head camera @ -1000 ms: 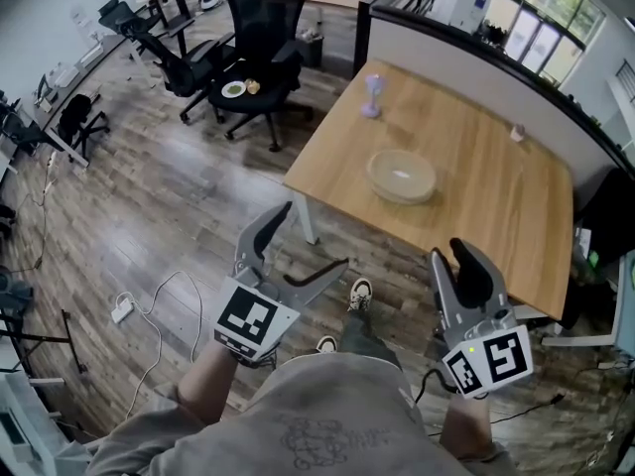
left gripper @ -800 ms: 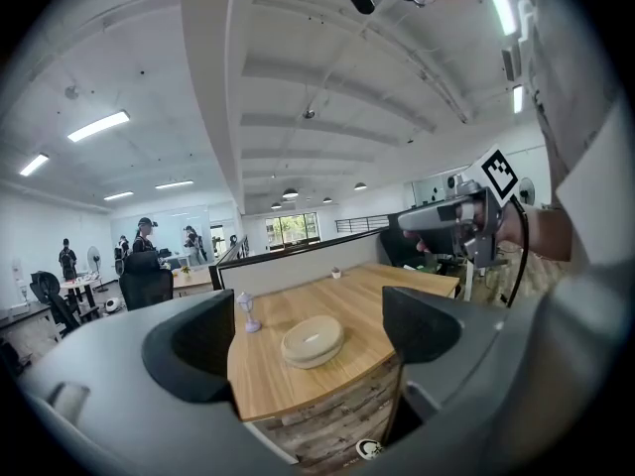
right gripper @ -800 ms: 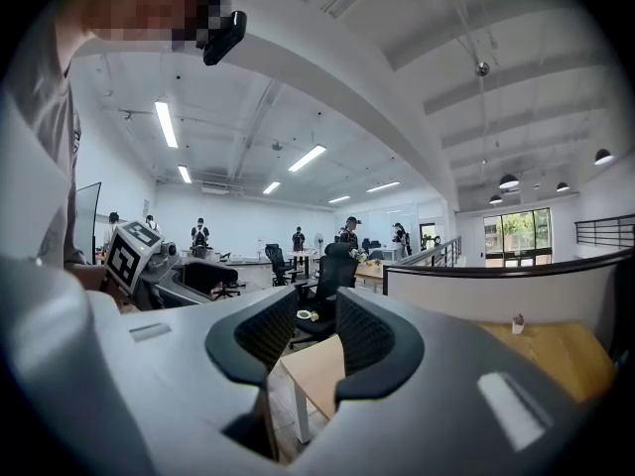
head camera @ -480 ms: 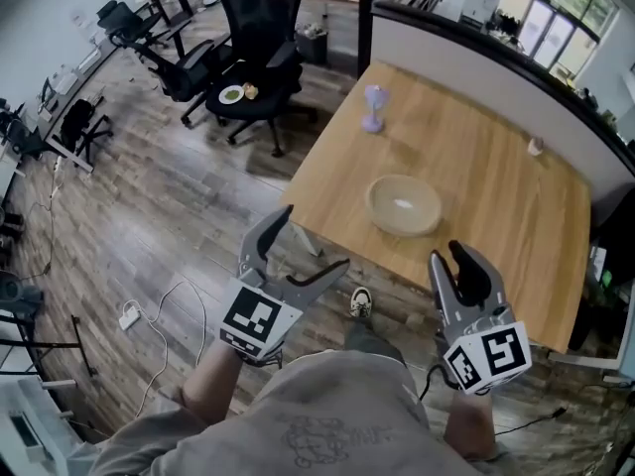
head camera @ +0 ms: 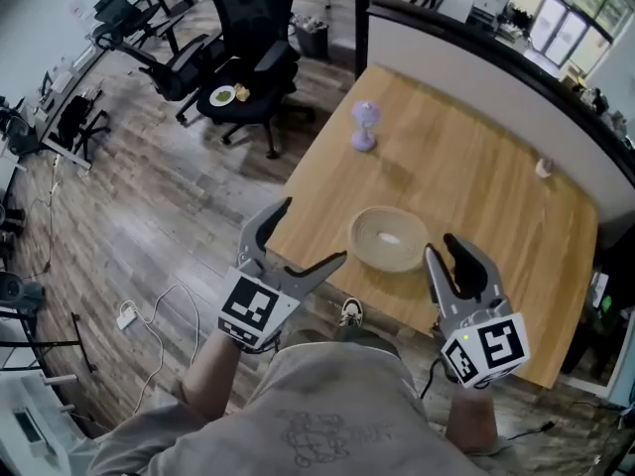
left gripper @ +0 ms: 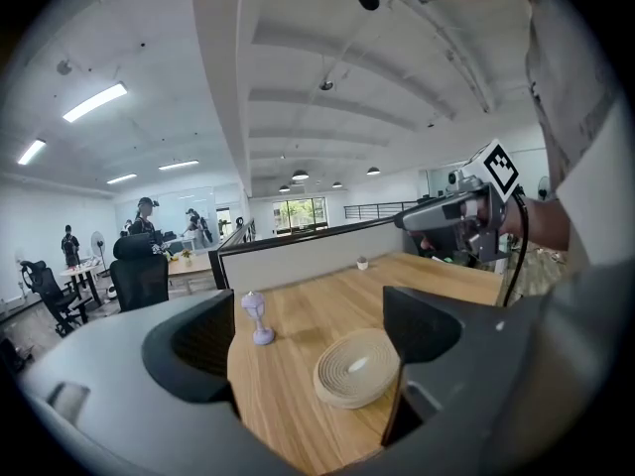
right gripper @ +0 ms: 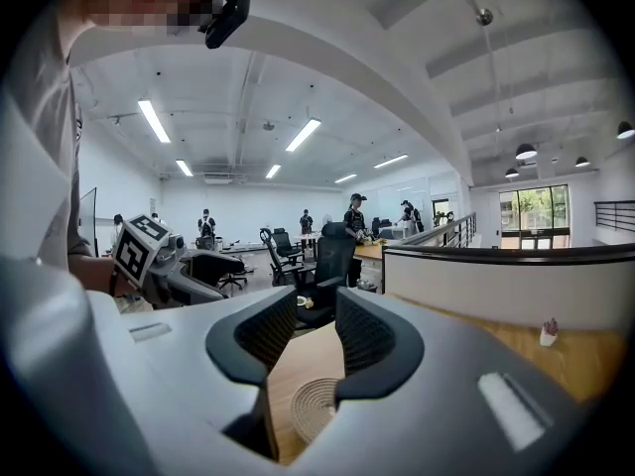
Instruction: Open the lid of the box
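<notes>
On the table sits a round, ribbed beige box; left gripper and right gripper gape empty.

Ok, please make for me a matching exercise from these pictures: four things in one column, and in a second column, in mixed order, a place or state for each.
Things:
1. round beige woven box
2. small purple plastic stand
3. black office chair
4. left tool

Places or states:
A. on the wood floor, with a small plate on its seat
B. jaws wide apart, nothing between them
C. close to the near edge of the wooden table
D. upright, farther back on the table

Pairs: 1-C, 2-D, 3-A, 4-B
</notes>
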Available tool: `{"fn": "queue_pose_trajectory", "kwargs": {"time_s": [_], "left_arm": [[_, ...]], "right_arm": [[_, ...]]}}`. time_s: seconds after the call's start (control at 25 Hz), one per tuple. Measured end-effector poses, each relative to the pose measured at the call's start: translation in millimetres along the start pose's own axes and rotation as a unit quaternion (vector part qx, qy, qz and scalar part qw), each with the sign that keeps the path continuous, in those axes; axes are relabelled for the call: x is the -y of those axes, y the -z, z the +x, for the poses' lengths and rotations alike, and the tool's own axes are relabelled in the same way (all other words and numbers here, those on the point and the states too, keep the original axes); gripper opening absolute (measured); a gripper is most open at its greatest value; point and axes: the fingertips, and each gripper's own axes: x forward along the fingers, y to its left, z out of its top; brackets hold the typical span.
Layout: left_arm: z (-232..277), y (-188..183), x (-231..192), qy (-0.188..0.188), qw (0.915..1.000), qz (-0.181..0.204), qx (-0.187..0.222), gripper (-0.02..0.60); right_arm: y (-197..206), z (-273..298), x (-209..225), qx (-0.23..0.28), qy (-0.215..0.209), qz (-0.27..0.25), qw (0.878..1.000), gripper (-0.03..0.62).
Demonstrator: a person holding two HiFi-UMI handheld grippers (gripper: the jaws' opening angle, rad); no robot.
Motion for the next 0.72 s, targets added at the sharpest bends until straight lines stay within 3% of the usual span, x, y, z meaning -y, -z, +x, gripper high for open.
{"fn": "queue_pose_trajectory", "kwargs": {"time_s": [0.28, 0.72], "left_arm": [[35.4, 0.5, -20.9, 0.011, 0.9995, -0.020, -0.021, 0.462], [52.3, 2.4, -39.7, 0.041, 0.9988, -0.010, -0.025, 0.462]], "right_arm": [[-3.5, 24.0, 30.0, -0.002, -0.003, 0.012, 1.000, 0.117], [-9.2, 41.9, 39.5, -0.004, 0.012, 0.022, 1.000, 0.117]]}}
